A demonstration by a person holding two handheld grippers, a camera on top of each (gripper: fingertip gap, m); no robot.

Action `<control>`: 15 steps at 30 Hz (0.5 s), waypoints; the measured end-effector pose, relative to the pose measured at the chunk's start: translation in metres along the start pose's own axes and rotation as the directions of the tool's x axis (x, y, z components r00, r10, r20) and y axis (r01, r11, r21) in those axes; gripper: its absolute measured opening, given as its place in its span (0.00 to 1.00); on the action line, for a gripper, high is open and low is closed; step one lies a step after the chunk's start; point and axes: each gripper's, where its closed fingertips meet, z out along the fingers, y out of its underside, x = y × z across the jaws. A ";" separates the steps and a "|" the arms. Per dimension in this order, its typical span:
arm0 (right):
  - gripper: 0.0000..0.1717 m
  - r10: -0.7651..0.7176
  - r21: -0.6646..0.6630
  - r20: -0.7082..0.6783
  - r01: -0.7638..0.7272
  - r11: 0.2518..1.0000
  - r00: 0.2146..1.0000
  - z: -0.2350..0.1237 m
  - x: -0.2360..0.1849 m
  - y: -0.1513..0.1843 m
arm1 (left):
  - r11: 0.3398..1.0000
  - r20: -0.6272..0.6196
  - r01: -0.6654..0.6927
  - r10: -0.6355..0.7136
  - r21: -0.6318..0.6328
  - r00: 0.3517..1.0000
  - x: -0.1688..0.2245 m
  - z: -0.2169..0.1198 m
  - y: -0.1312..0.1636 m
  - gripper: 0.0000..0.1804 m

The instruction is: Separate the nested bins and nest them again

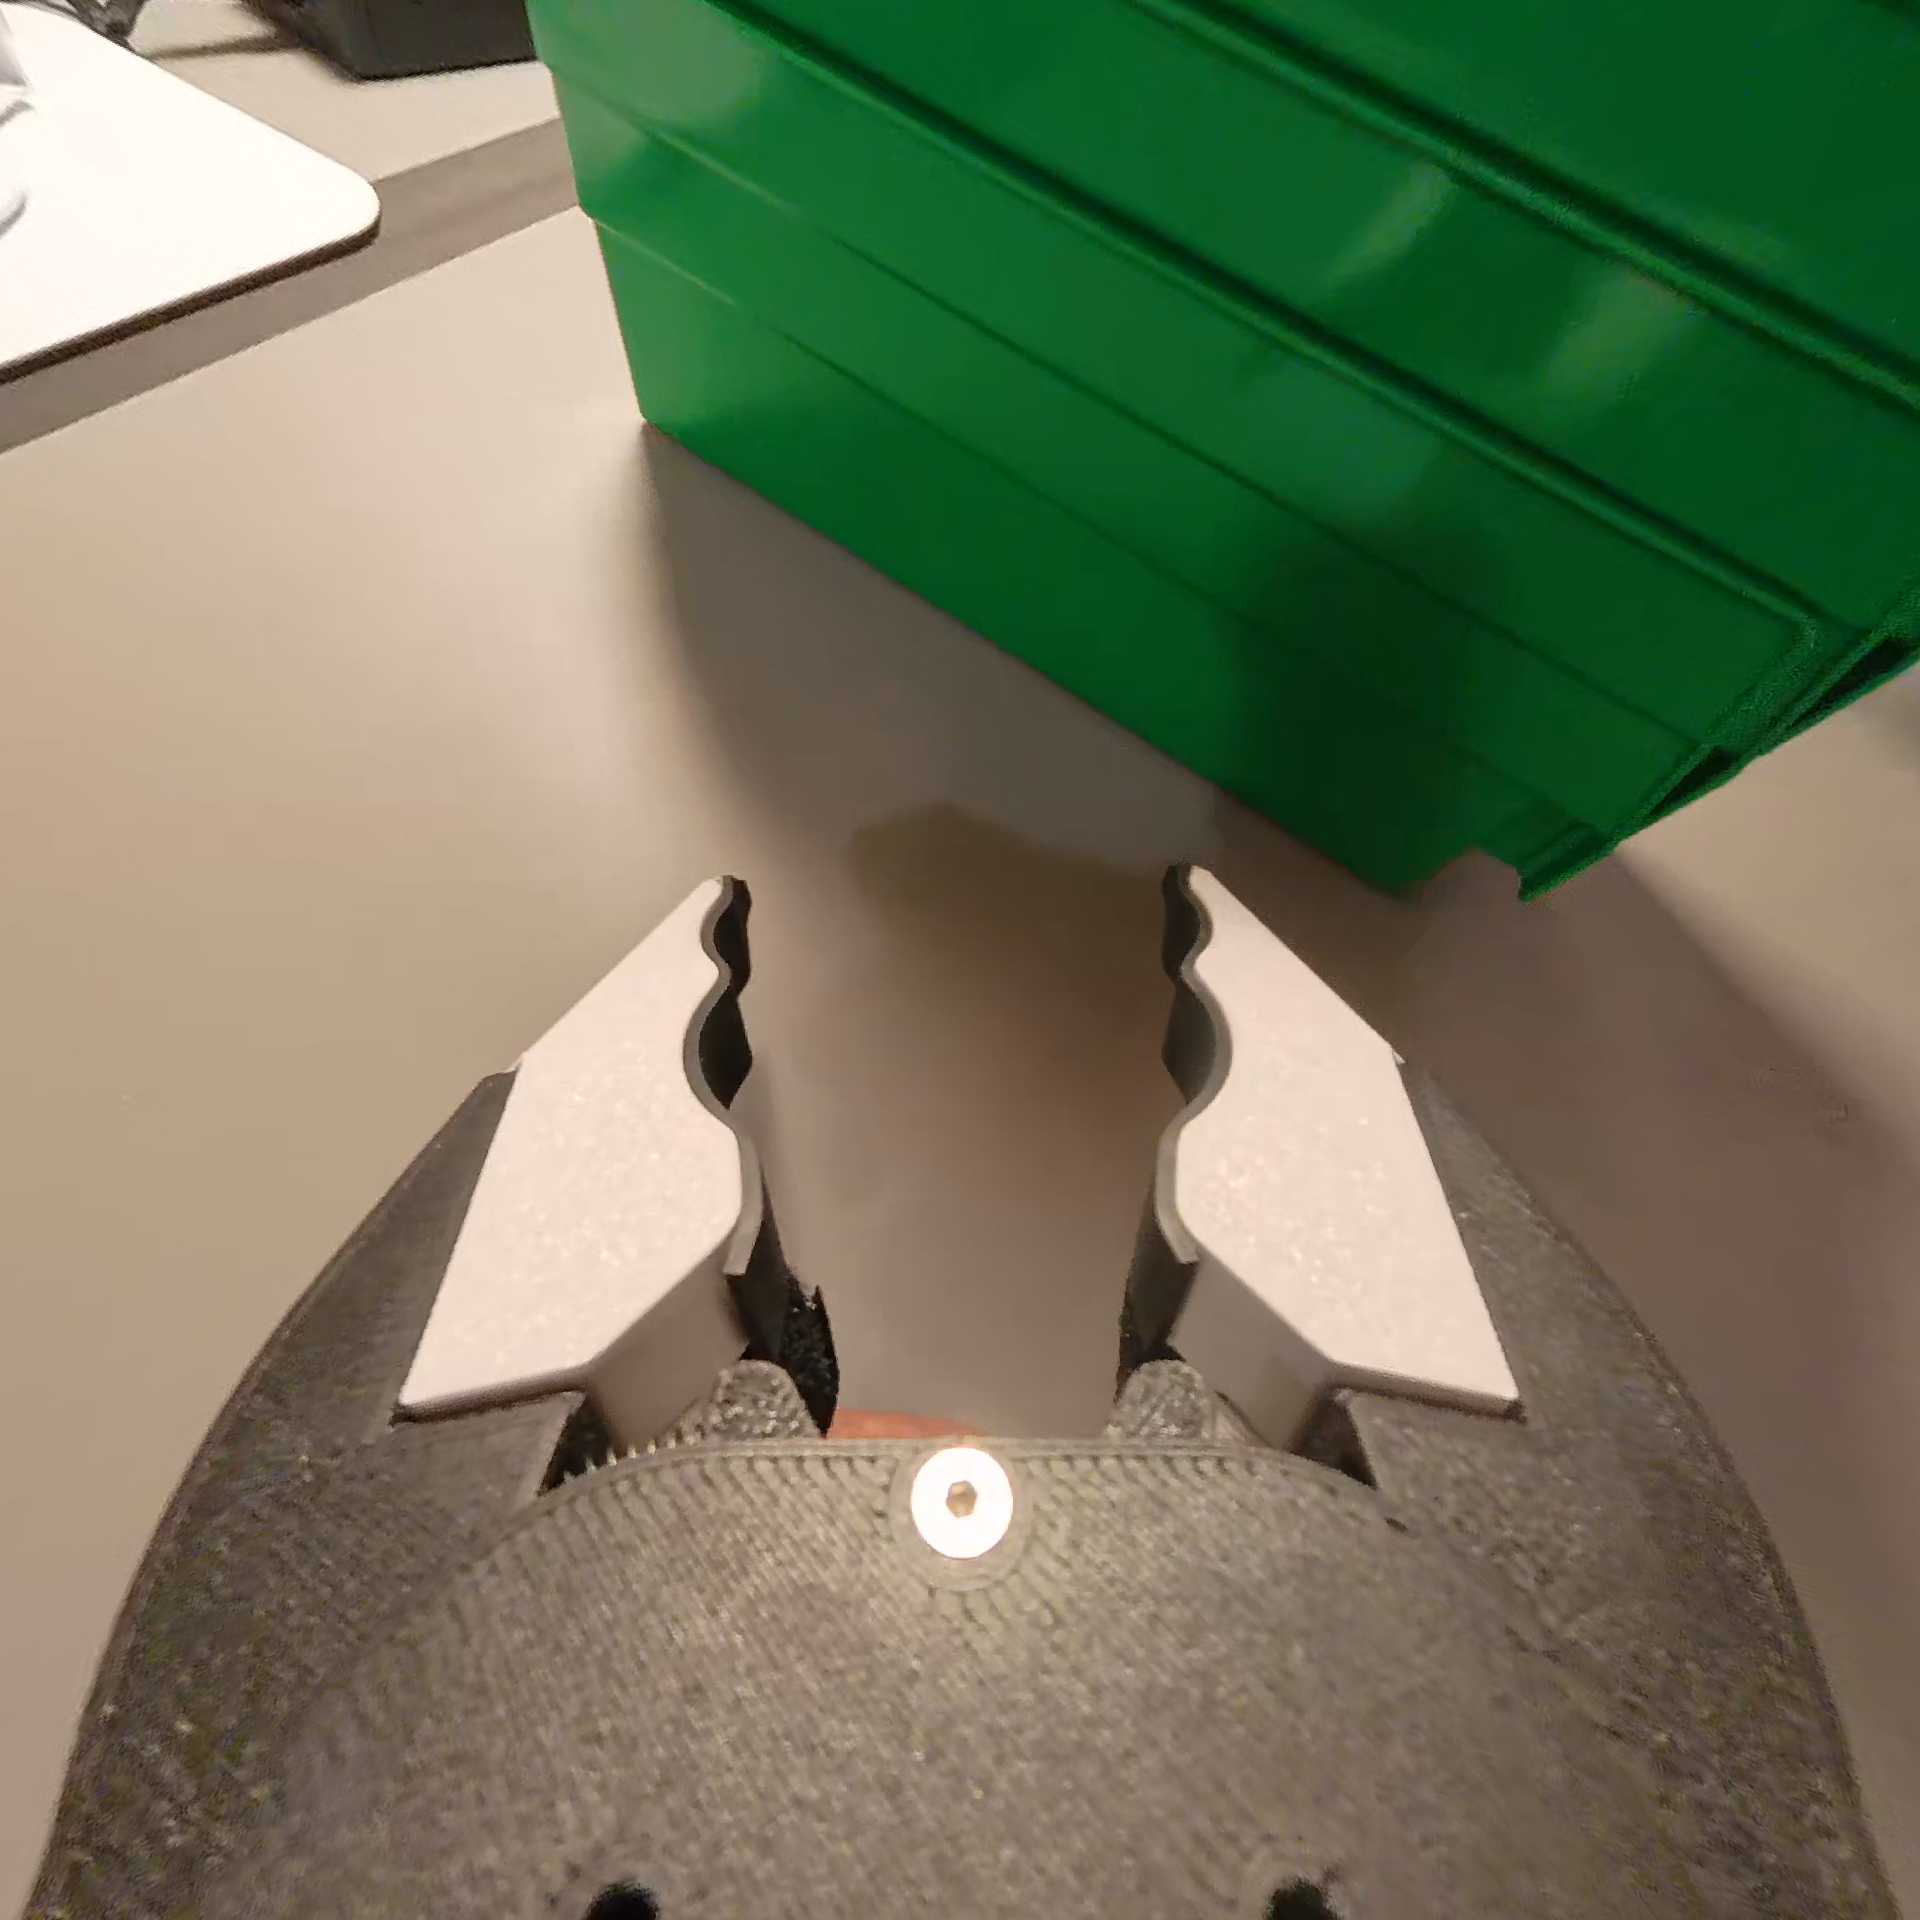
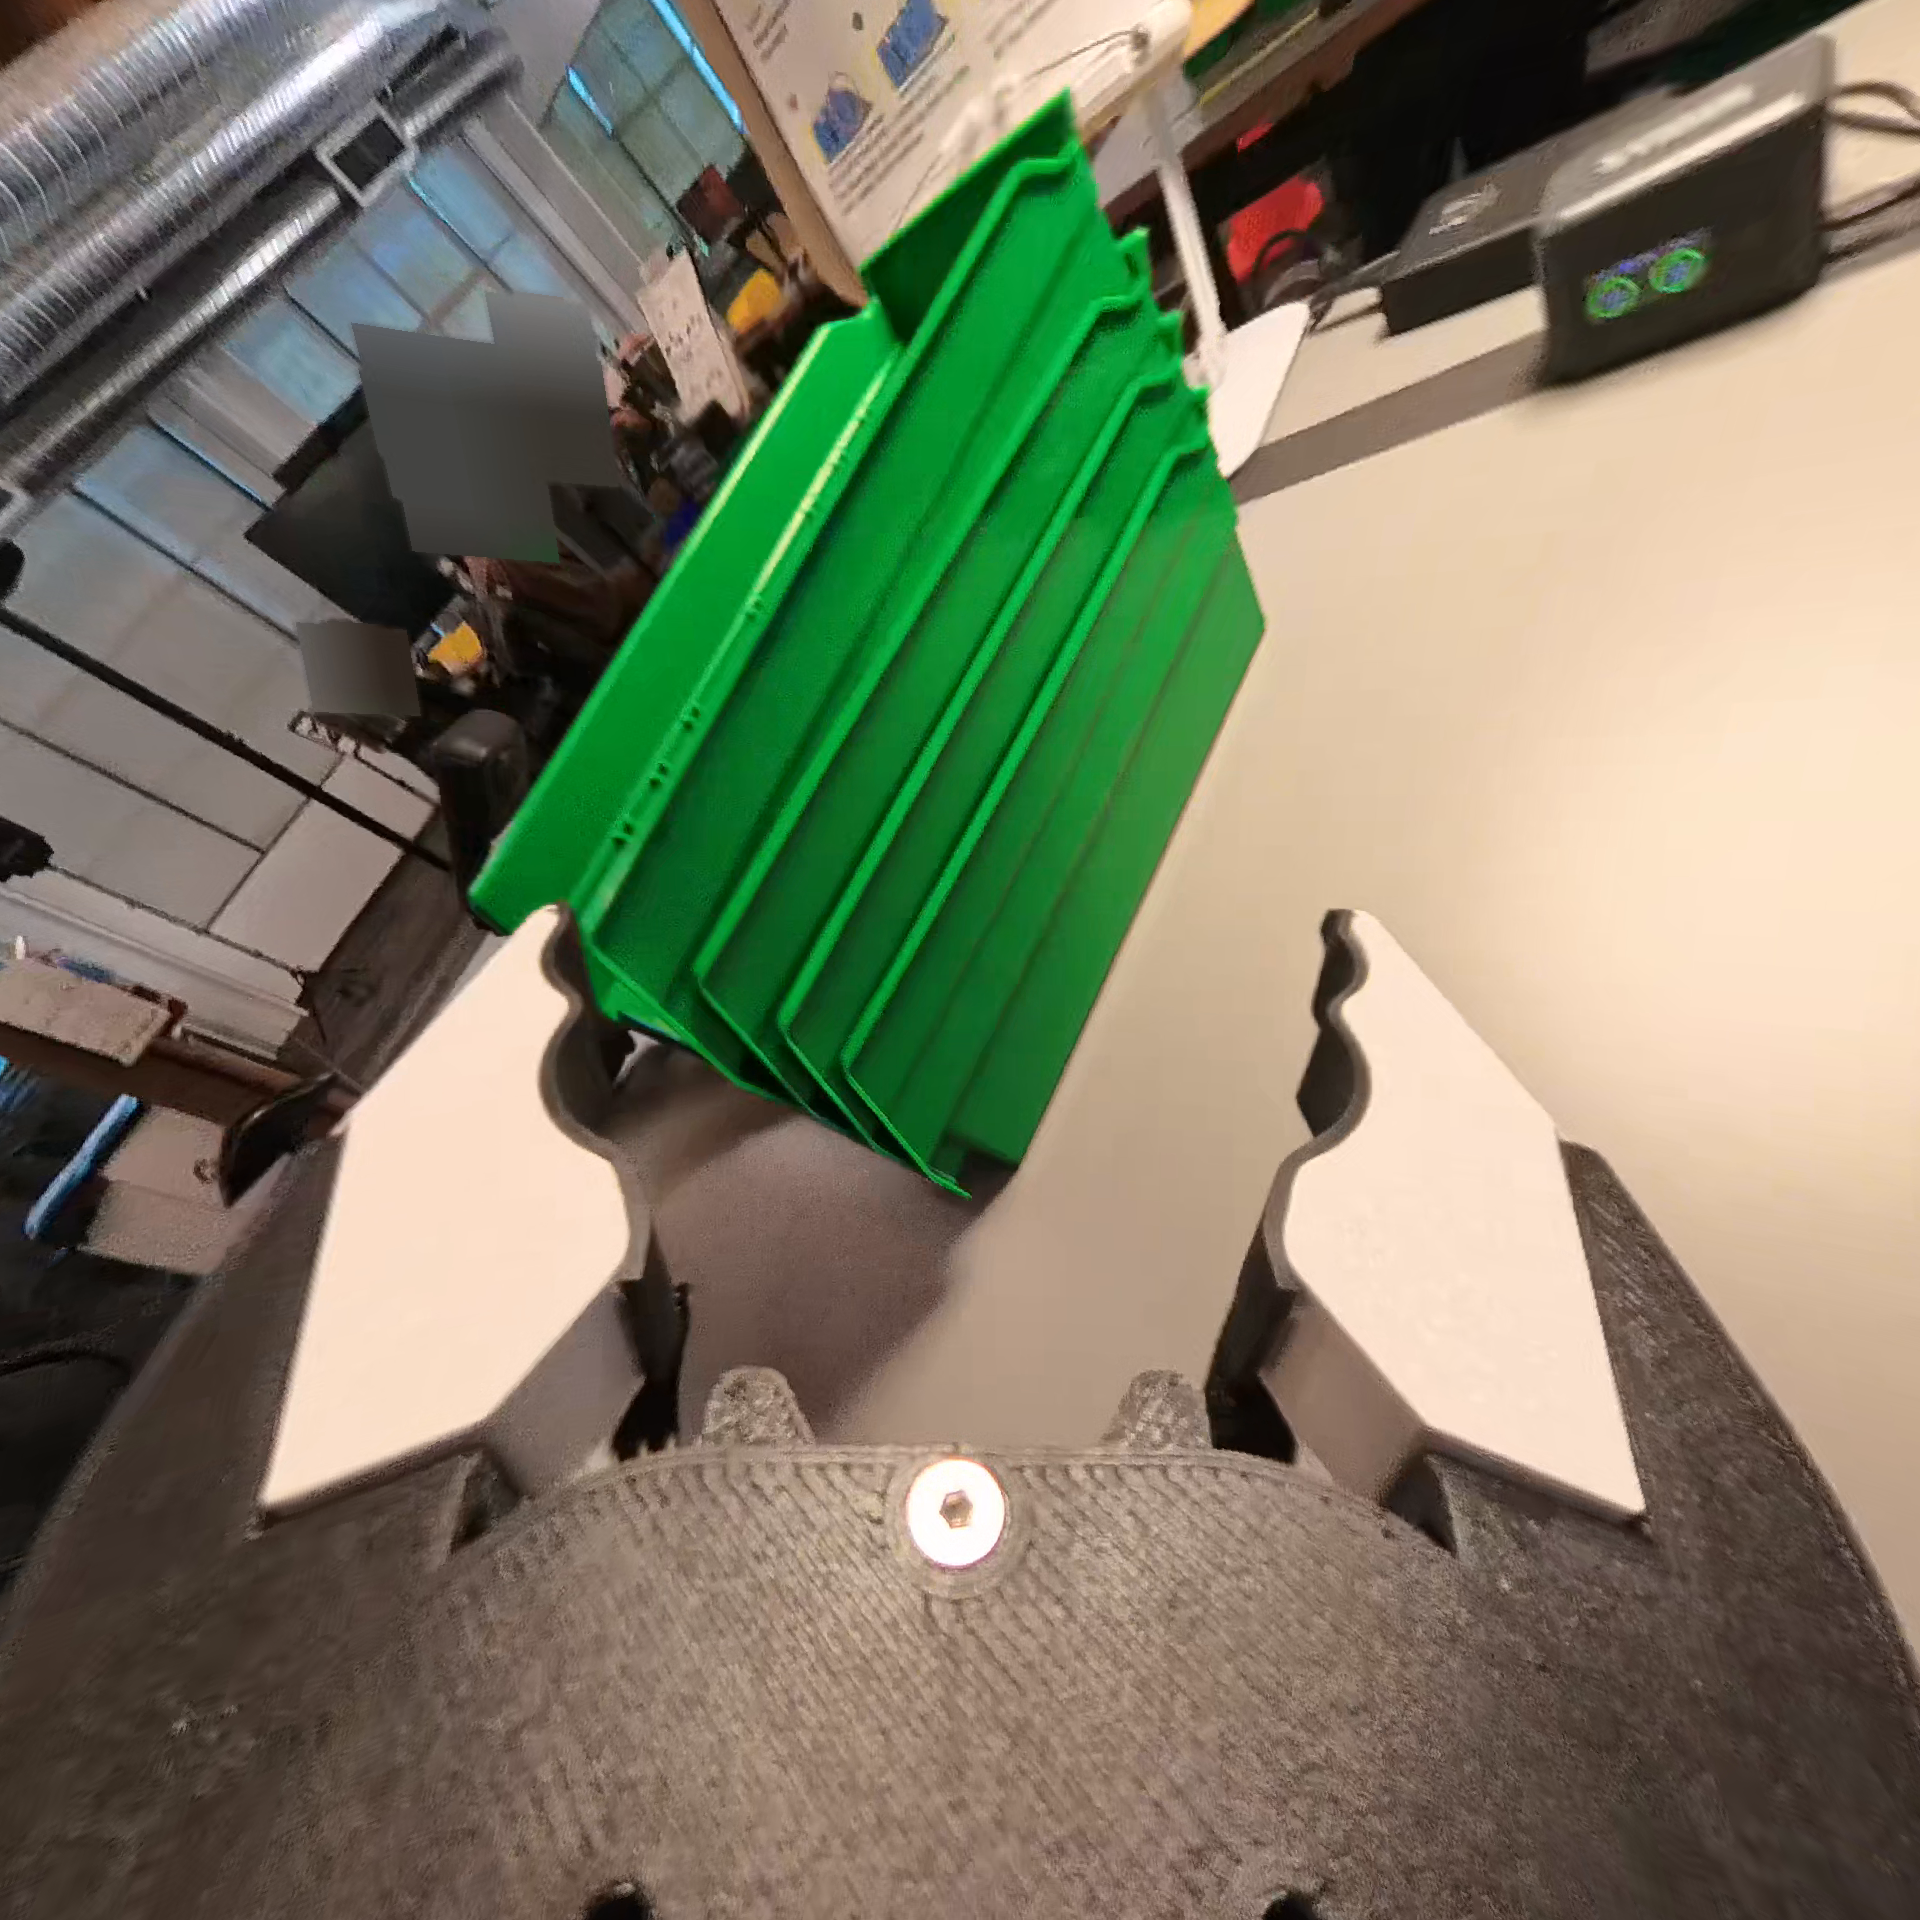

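Green bins [image 2: 914,665]: a nested stack of open-fronted plastic bins, rims stepped one above the next, standing on the pale worktop [image 2: 1558,831]. Four or five rims are countable; the exact number cannot be told.

Left tool [image 1: 956,894]: fingers spread, nothing between them, hovering over bare worktop just short of the stack's lower corner [image 1: 1496,862].

Right tool [image 2: 951,925]: fingers spread wide, pads pressing on nothing. The stack's near end shows between the fingertips; the left fingertip [image 2: 551,935] overlaps the top bin's corner in view, but contact cannot be told.

White flat board [image 1: 156,208]: on the worktop beyond the stack.

Black box [image 2: 1683,239] with green round lights: at the far edge, with cables.

Background: silver ducting [image 2: 208,156], windows, cluttered shelves.
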 end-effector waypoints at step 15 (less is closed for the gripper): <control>0.92 -0.430 -0.597 -0.239 0.217 0.772 0.871 0.117 -0.049 -0.051 | 0.997 -0.023 0.069 -0.069 0.024 0.997 0.000 -0.006 0.000 0.43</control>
